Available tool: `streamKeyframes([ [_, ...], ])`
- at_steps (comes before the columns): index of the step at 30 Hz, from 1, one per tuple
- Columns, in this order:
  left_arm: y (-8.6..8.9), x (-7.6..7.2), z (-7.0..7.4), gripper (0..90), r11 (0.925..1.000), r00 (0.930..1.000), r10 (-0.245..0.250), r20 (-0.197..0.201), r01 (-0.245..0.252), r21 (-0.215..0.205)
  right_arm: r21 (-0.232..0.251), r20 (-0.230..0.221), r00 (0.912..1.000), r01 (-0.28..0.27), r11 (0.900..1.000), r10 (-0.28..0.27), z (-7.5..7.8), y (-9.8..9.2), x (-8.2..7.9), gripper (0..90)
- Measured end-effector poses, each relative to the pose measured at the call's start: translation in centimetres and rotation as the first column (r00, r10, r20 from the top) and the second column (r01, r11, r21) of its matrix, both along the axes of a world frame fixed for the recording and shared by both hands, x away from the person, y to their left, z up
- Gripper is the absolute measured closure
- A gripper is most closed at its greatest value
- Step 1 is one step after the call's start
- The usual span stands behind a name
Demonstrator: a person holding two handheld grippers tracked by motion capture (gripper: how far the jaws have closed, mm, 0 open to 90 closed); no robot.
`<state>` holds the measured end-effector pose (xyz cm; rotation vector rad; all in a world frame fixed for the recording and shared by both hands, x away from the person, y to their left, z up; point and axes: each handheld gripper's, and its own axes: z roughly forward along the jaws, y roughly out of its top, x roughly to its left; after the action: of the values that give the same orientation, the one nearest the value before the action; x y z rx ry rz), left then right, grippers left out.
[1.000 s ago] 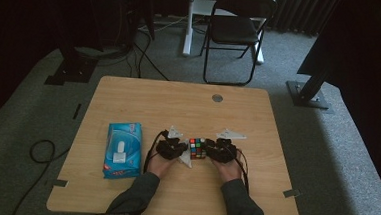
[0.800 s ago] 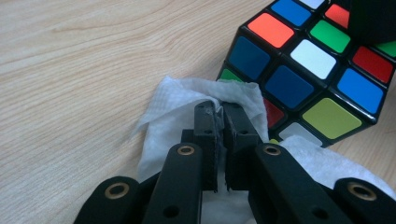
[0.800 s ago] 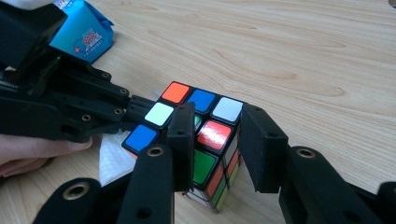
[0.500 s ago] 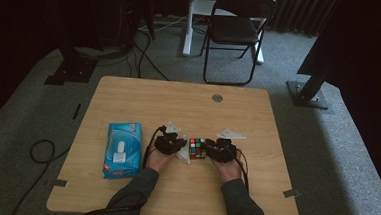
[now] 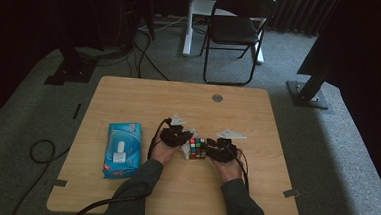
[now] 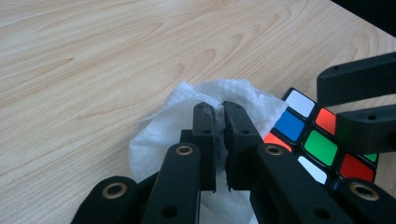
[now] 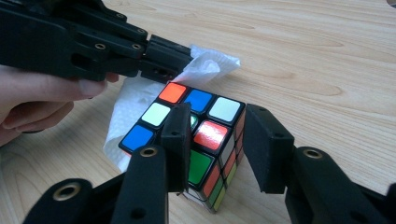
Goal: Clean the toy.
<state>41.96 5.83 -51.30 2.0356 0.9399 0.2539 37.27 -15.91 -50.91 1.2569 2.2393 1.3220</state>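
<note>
Now the cube sits mid-table between two grippers, wipe pressed to its left side.

Largest first: the table [image 5: 128, 103] carries a blue wipes packet [image 5: 122, 150] well to the left of the cube [image 5: 196, 148]; the chair [image 5: 236, 30] stands beyond the cube, off the far edge. The left gripper [image 6: 218, 116] has its jaws pinched tight on a white wipe [image 6: 154, 135], which touches the cube's left face. The right gripper [image 7: 217, 140] has its jaws spread around the cube's near corner; whether they actually touch it I cannot tell. Both hands are equally near the cube. Against the earlier frames, almost nothing differs: grippers, cube and packet keep the same places.
</note>
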Motion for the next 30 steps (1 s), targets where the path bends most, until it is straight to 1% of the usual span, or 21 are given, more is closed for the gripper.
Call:
streamKeyframes([
  [4, 0.3, -0.4, 0.1, 85.4, 0.9999, 1.0, -0.009, -0.003, 0.009, 0.007, -0.006, 0.0, 1.0, 0.009, 1.0, -0.009, 0.0, 0.0, 0.0, 58.6],
  [7, 0.6, -1.0, 0.0, 85.4, 1.0, 0.9999, -0.009, -0.008, 0.009, 0.001, -0.014, 0.005, 0.9998, 0.019, 1.0, -0.019, 0.0, 0.1, 0.0, 57.8],
  [8, 0.7, -1.3, 0.0, 85.4, 1.0, 0.9999, -0.006, -0.01, 0.006, -0.007, -0.019, 0.006, 0.9998, 0.022, 1.0, -0.021, 0.1, 0.1, 0.0, 57.8],
  [12, 0.9, -2.6, 0.0, 85.4, 0.9999, 0.9999, -0.002, -0.015, 0.001, -0.013, -0.031, 0.013, 0.9995, 0.029, 0.999, -0.029, 0.2, 0.2, -0.1, 57.8],
  [16, 1.1, -3.9, -0.1, 85.3, 0.9996, 0.9998, -0.008, -0.018, 0.007, -0.029, -0.035, 0.015, 0.9989, 0.044, 0.998, -0.044, 0.2, 0.3, 0.0, 57.8],
  [20, 1.2, -5.0, -0.2, 85.4, 0.9989, 0.9995, -0.027, -0.016, 0.027, -0.039, -0.034, 0.011, 0.9978, 0.066, 0.997, -0.066, 0.2, 0.4, 0.0, 57.8],
  [22, 1.2, -5.3, -0.3, 85.3, 0.9984, 0.9992, -0.036, -0.019, 0.035, -0.043, -0.034, 0.009, 0.9972, 0.074, 0.997, -0.074, 0.2, 0.5, 0.1, 57.9],
  [26, 1.2, -5.7, -0.3, 85.3, 0.9972, 0.9982, -0.054, -0.027, 0.053, -0.054, -0.027, 0.003, 0.9974, 0.073, 0.997, -0.073, 0.2, 0.6, 0.2, 58.8],
  [28, 1.2, -5.8, -0.3, 85.3, 0.997, 0.998, -0.059, -0.021, 0.058, -0.051, -0.024, 0.001, 0.9977, 0.067, 0.997, -0.067, 0.2, 0.6, 0.2, 60.7],
  [30, 1.3, -5.8, -0.2, 85.2, 0.9977, 0.9987, -0.05, -0.012, 0.049, -0.046, -0.028, 0.004, 0.9982, 0.059, 0.998, -0.059, 0.3, 0.7, 0.2, 63.1],
])
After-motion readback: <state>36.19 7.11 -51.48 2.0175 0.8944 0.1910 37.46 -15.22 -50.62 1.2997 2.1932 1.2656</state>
